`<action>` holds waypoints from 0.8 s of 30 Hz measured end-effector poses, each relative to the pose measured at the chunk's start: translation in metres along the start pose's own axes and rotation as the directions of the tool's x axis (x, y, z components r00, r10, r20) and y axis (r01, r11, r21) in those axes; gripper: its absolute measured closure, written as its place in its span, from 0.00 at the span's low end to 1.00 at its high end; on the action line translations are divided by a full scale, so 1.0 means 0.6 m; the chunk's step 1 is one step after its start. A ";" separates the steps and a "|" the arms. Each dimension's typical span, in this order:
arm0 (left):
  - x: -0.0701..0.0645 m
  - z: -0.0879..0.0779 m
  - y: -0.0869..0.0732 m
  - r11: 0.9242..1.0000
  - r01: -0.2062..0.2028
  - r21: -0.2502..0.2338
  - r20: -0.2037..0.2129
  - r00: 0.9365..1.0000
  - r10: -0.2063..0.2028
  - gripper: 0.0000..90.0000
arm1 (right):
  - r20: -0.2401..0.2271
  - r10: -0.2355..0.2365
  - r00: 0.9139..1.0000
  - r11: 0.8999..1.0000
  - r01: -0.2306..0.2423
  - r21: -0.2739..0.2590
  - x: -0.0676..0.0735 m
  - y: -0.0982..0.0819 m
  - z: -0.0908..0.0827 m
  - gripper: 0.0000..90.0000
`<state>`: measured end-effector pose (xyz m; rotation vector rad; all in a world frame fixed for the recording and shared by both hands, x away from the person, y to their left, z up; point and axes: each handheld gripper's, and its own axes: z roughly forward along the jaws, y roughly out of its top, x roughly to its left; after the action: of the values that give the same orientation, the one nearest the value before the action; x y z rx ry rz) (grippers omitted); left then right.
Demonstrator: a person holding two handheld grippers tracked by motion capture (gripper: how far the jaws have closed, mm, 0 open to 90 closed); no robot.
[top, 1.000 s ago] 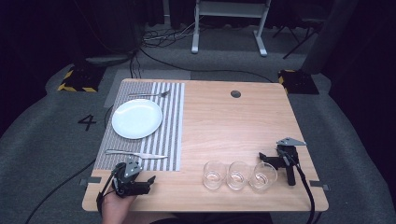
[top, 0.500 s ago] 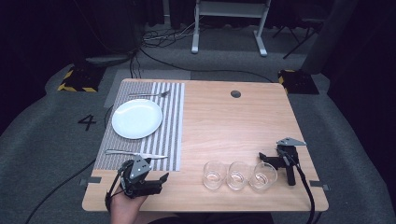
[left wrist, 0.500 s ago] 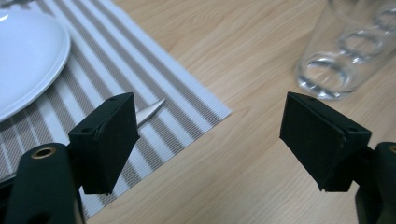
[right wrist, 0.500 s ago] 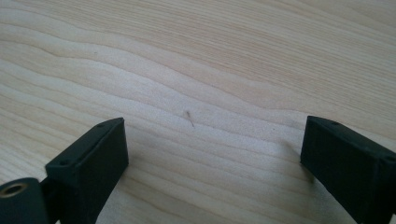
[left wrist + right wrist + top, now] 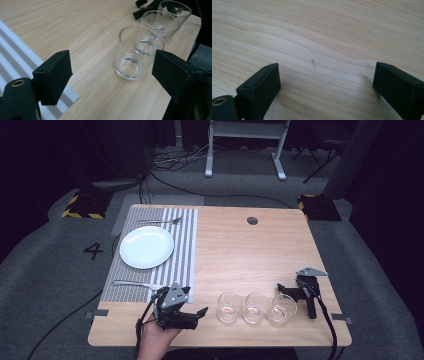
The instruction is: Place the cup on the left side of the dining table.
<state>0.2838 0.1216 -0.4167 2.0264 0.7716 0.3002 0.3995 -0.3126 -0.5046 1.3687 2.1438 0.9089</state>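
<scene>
- Clear nearest glass (image 5: 230, 307) stands on the counter (image 5: 250, 255), first of a row of three, at 3 o'clock of the left gripper (image 5: 199, 312).
- Left jaws: just been opening, spread, nothing between them.
- Right gripper (image 5: 283, 289): jaws spread, empty, resting beside the far glass (image 5: 281, 308).

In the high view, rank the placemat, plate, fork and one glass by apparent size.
1. Placemat
2. Plate
3. Fork (long but thin)
4. Glass
The three glasses look alike.
</scene>
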 end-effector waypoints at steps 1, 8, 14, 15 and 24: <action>-0.003 0.005 0.002 1.000 -0.005 -0.001 0.013 1.000 0.005 0.18 | 0.000 0.000 1.000 1.000 0.000 0.000 0.000 0.000 0.000 0.09; -0.017 0.040 0.012 1.000 -0.006 -0.024 0.089 0.996 0.008 0.17 | 0.000 0.000 1.000 1.000 0.000 0.000 0.000 0.000 0.000 0.09; -0.027 0.077 0.009 1.000 -0.016 -0.027 0.116 0.993 0.019 0.17 | 0.000 0.000 1.000 1.000 0.000 0.000 0.000 0.000 0.000 0.09; -0.029 0.082 0.009 0.999 -0.015 -0.028 0.121 0.992 0.018 0.17 | 0.000 0.000 1.000 1.000 0.000 0.000 0.000 0.000 0.000 0.09; -0.041 0.134 0.000 1.000 -0.016 -0.022 0.132 0.991 0.019 0.13 | 0.000 0.000 1.000 1.000 0.000 0.000 0.000 0.000 0.000 0.09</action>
<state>0.3043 0.0517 -0.4589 2.0125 0.6659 0.1808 0.3995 -0.3126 -0.5046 1.3685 2.1440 0.9091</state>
